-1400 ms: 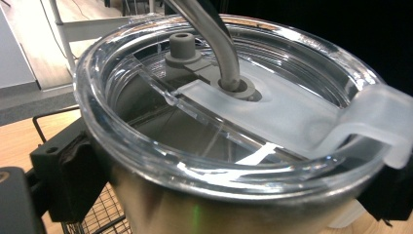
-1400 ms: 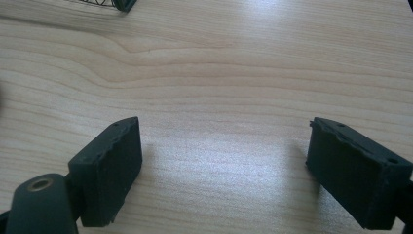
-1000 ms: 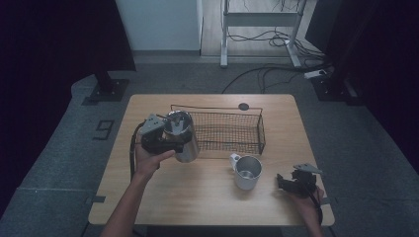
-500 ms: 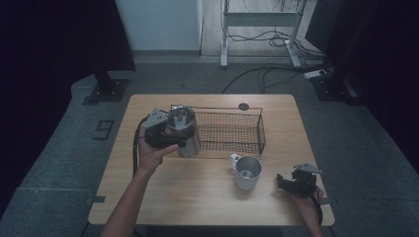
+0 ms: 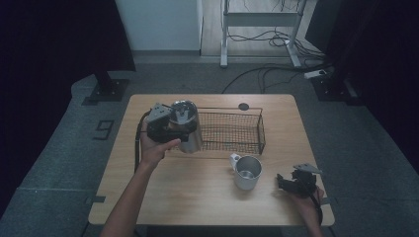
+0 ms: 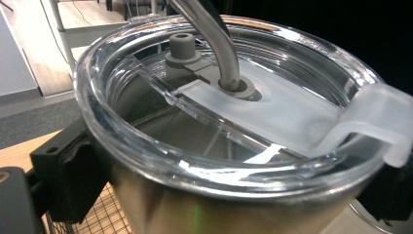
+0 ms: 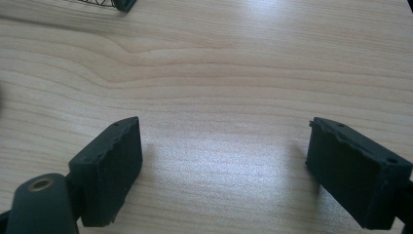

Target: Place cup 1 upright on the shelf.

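Note:
My left gripper (image 5: 170, 127) is shut on a steel tumbler (image 5: 188, 127) with a clear lid and holds it lifted at the left end of the black wire basket (image 5: 232, 131). In the left gripper view the tumbler (image 6: 234, 146) sits between the jaws, with its clear lid and a metal straw (image 6: 214, 44) close up. A steel mug (image 5: 246, 172) with a handle stands on the table in front of the basket. My right gripper (image 5: 289, 182) rests low at the table's front right corner, open, and its pads (image 7: 109, 165) stand wide apart over bare wood.
The wooden table (image 5: 188, 202) has bare room along its front and left. A small dark round disc (image 5: 243, 106) lies by the far edge behind the basket. Beyond the table are a desk frame and floor cables (image 5: 267, 74).
My left gripper has carried the tumbler up and away from me, toward the basket's left end. The right gripper and the mug have stayed put.

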A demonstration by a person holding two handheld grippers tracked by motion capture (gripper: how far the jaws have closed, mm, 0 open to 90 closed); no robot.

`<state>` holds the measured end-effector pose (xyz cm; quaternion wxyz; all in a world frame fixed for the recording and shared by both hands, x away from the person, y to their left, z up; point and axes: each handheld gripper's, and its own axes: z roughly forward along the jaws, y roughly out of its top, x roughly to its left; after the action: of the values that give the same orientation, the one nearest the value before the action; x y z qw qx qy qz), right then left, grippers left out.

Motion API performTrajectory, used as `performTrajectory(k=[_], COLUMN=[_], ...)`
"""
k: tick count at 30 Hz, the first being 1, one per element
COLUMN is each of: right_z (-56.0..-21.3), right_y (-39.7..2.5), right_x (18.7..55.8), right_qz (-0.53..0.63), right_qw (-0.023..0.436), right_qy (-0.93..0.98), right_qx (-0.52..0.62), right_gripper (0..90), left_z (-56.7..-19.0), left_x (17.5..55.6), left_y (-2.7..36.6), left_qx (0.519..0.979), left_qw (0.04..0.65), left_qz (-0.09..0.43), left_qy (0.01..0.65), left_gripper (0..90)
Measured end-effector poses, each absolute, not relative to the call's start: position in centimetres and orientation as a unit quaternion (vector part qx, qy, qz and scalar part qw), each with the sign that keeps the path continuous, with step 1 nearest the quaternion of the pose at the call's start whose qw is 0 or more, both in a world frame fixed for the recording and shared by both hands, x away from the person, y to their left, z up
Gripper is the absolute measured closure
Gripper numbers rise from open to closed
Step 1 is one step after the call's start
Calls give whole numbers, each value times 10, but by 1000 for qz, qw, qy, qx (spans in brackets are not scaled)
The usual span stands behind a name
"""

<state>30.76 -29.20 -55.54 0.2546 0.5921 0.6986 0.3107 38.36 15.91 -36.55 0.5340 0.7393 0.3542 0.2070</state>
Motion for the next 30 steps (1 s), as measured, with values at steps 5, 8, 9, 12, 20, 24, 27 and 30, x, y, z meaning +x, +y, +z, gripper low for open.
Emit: performTrajectory(k=[5,8,9,12,20,24,27,30], right_z=[-556,-556,-556,-556,-556,-556,-556,-556], right_y=[-292,-292,-292,-292,-292,-292,-292,-292], right_x=[308,308,308,308,308,308,308,308], right_qz=[311,312,312,312,312,312,312,312], right_qw=[255,256,256,256,256,256,256,256], right_qy=[699,698,698,697,698,698,698,698], right_qx=[592,592,592,592,592,592,592,592], right_gripper=[127,128,128,128,128,128,128,128], left_z=[-364,-363,-363,-362,-362,-363,-364,-364], left_x=[387,390,391,394,404,409,412,414], left_y=[157,157,157,157,156,156,156,154], left_qx=[739,738,738,737,737,737,737,739], left_qw=[534,533,532,532,528,528,525,522], left_qz=[209,211,211,212,214,212,214,214], left_qy=[354,356,357,359,364,366,368,368], left_gripper=[41,41,42,41,41,41,41,41])
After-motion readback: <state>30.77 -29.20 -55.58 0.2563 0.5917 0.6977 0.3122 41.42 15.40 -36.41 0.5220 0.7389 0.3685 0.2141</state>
